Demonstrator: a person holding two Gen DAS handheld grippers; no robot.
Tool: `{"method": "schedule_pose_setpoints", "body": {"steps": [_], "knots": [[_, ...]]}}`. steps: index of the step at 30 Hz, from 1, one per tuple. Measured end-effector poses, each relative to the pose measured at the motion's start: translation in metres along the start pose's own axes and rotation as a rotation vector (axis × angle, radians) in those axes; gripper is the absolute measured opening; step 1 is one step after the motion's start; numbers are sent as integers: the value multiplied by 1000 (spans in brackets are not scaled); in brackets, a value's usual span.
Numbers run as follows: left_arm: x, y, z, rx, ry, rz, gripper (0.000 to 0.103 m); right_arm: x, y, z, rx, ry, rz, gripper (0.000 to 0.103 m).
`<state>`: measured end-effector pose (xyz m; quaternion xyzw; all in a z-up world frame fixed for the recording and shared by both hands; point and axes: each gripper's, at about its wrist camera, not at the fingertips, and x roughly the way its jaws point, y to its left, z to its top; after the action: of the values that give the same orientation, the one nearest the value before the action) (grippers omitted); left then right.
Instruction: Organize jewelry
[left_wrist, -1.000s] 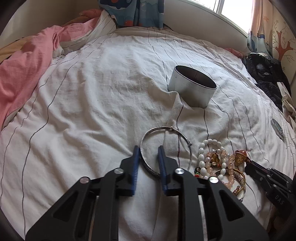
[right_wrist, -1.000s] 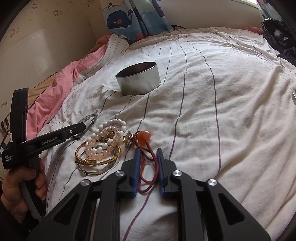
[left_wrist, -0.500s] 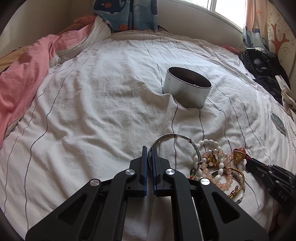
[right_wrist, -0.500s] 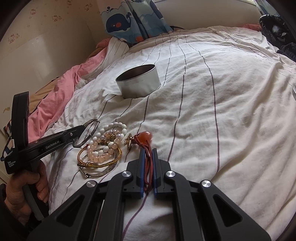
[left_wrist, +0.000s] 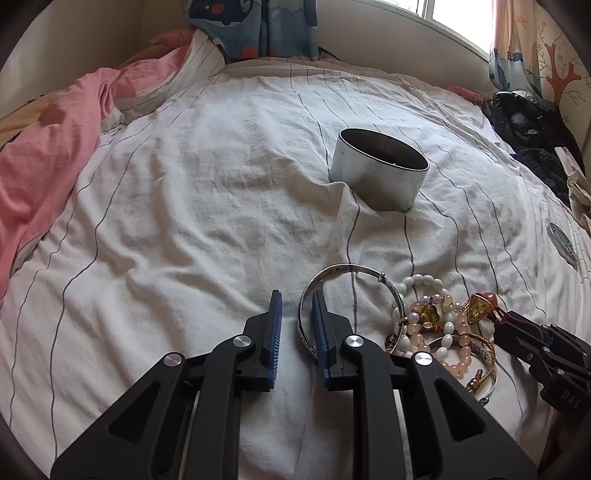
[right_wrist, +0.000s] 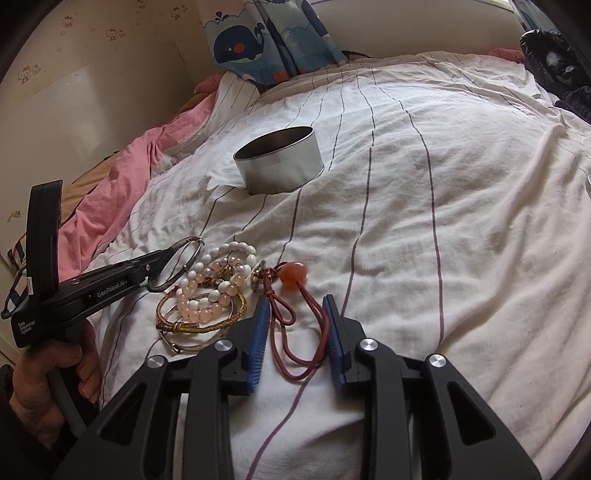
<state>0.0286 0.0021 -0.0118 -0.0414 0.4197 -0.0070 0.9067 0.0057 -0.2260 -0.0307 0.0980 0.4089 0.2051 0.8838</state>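
A silver bangle (left_wrist: 341, 269) lies on the striped sheet; its near arc sits between the fingers of my open left gripper (left_wrist: 296, 301), close to the right finger. Right of it is a pile of white and pink bead bracelets (left_wrist: 424, 314) and a gold bangle (left_wrist: 480, 347). My right gripper (right_wrist: 295, 306) is open, its fingers on either side of the red cord loops (right_wrist: 295, 332) of an orange bead pendant (right_wrist: 293, 275). A round silver tin (left_wrist: 380, 170), open-topped, stands further off; it also shows in the right wrist view (right_wrist: 280, 166).
A pink blanket (left_wrist: 48, 147) is bunched at the left. Dark clothes (left_wrist: 528, 136) lie at the right bed edge. A whale-print curtain (right_wrist: 266, 33) hangs at the head. A small round disc (left_wrist: 561, 240) lies on the right.
Half a second ago both grippers were shut, the left on the silver bangle and the right on the red cord. Both have opened, and the bangle and cord lie on the sheet.
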Motion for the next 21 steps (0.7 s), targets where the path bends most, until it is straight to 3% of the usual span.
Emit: {"method": "schedule_pose_setpoints", "body": {"steps": [5,7,8,10,15,21], "knots": [[0,-2,-1,14,0,-1,17,0,0,-1,-2,7,-4,29],[0,-5,-1,32,-1,-9,7,1,0,-1,-4,8,-15,22],[-1,-7,-1,44,-4,-11,5,1,-2,-1,0,11,-13,13],[-3,-11,-1,60,-9,-23,5,1,-5,0,15,17,-1,7],[-17,-13,13,46,-40,-74,5,-7,-18,9,114,5,106,6],[-25,-19,55,41,-98,-110,5,-23,-11,45,103,-73,161,6]]}}
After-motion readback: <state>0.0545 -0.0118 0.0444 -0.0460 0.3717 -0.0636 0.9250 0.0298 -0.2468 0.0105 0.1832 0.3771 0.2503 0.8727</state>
